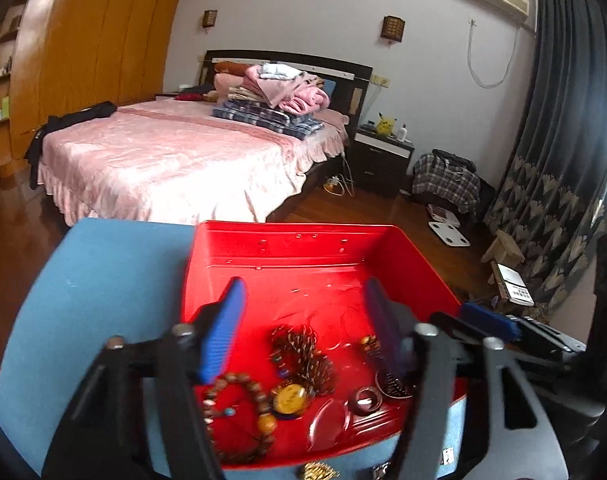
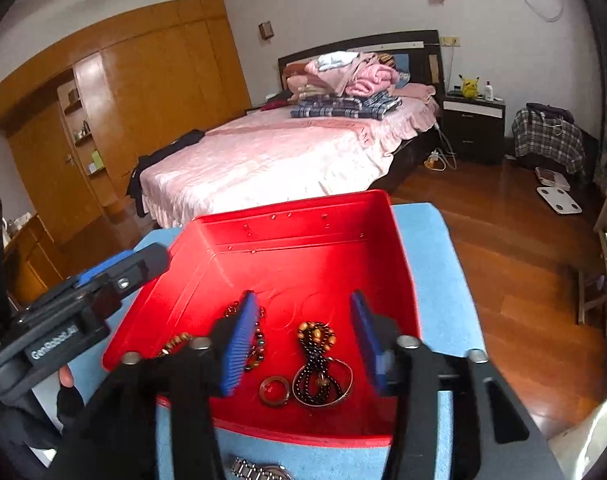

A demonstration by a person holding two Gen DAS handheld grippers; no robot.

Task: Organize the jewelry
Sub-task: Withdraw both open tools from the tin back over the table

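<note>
A red tray sits on a blue cloth-covered table. In it lie a brown bead bracelet, a dark beaded necklace with a yellow pendant, a brown ring, a bangle with dark beads and an orange-beaded strand. My left gripper is open and empty above the tray's near half. My right gripper is open and empty above the jewelry. A gold piece and a metal watch band lie on the cloth in front of the tray.
The other gripper shows at the right edge of the left wrist view and at the left of the right wrist view. Behind the table stands a pink bed, a wooden wardrobe and a wood floor.
</note>
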